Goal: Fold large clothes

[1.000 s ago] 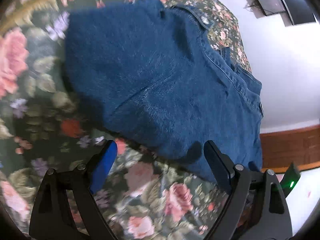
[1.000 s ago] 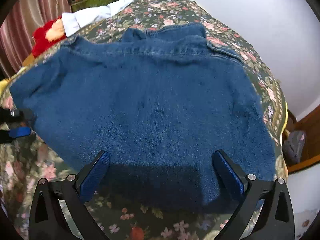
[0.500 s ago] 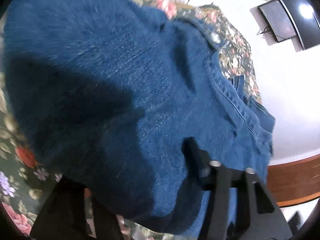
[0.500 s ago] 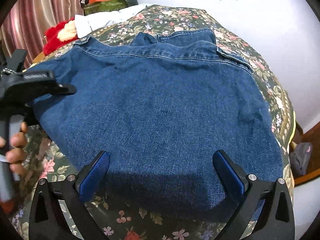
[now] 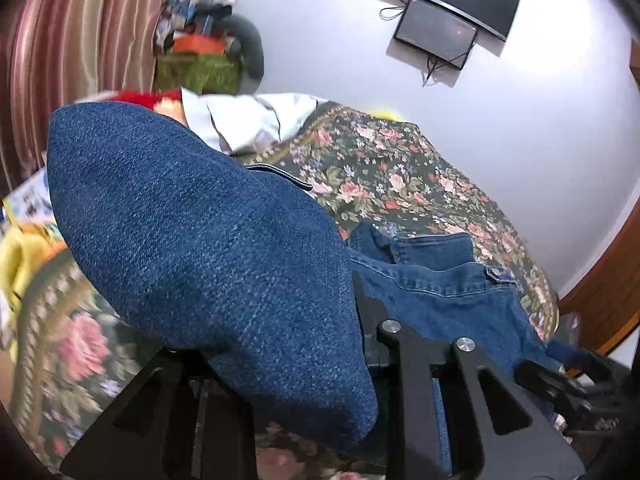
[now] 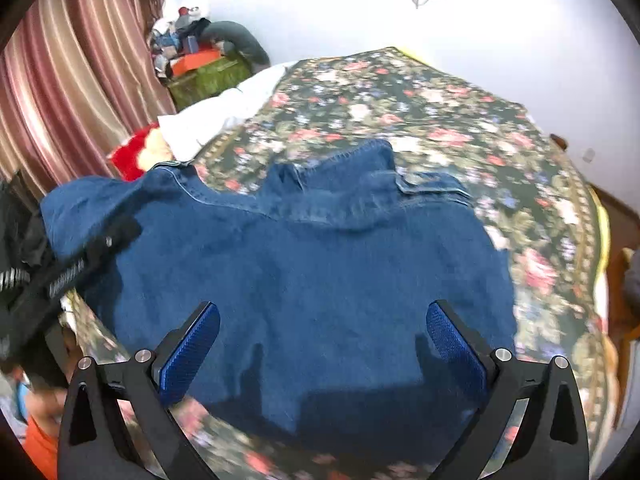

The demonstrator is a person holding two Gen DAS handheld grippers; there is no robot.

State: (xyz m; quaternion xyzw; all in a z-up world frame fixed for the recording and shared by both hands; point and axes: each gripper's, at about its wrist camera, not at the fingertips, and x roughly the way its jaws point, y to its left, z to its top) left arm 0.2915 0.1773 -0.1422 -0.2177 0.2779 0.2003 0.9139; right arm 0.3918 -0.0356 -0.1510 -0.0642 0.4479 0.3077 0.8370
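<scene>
Left gripper [image 5: 352, 344] is clamped on the denim jacket [image 6: 304, 280], jaws closed down on a fold at the garment's left side, and that corner is up off the bed, ballooning right across the left wrist camera. From the right wrist view you can see the same gripper reaching in from the left edge with the cloth bunched at its tip. The rest of the jacket lies spread back-up on the floral bedspread [image 6: 460, 120], collar pointing toward the far wall. Right gripper [image 6: 320, 344] hangs over the near hem, jaws wide apart, blue pads [image 6: 188, 354] showing, nothing between them, casting shadows onto the denim. Over by the striped curtain [image 6: 80, 92] there's a white shirt [image 5: 248, 120] at the bed's edge, with something red and fluffy [image 6: 132, 152] beside it. Dark screens [image 5: 456, 4] are mounted on the white wall.
</scene>
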